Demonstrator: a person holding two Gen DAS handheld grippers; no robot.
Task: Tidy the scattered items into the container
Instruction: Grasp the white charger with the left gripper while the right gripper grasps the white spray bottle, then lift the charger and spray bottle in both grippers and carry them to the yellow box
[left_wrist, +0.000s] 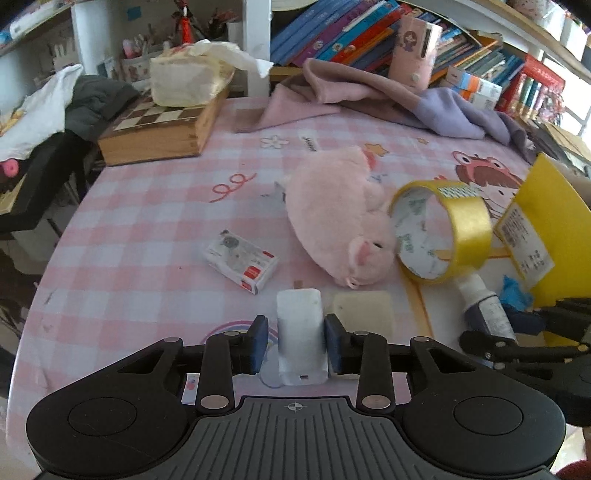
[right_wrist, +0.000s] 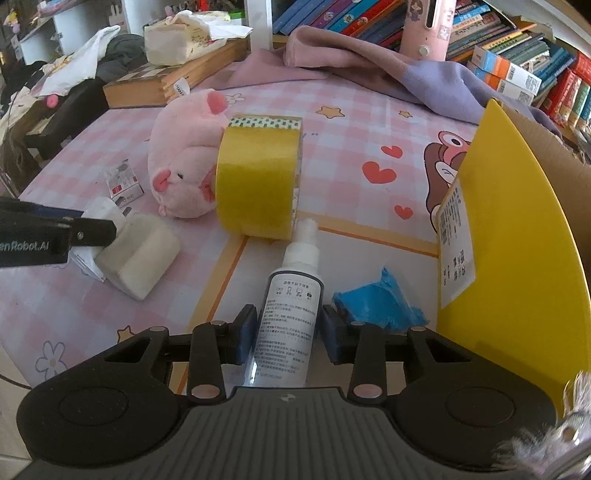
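My left gripper straddles an upright white block. Its right pad touches the block, a thin gap shows at the left pad, so it is open. My right gripper straddles a white spray bottle lying on the table, with its pads just off the sides. A yellow-walled carton stands to the right. Nearby lie a pink plush pig, a yellow tape roll, a cream sponge, a small printed box and a crumpled blue piece.
The pink checked tablecloth covers the table, whose edge drops off at the left. At the back stand a wooden chessboard box with a tissue pack, a heap of pink and lilac cloth and shelves of books.
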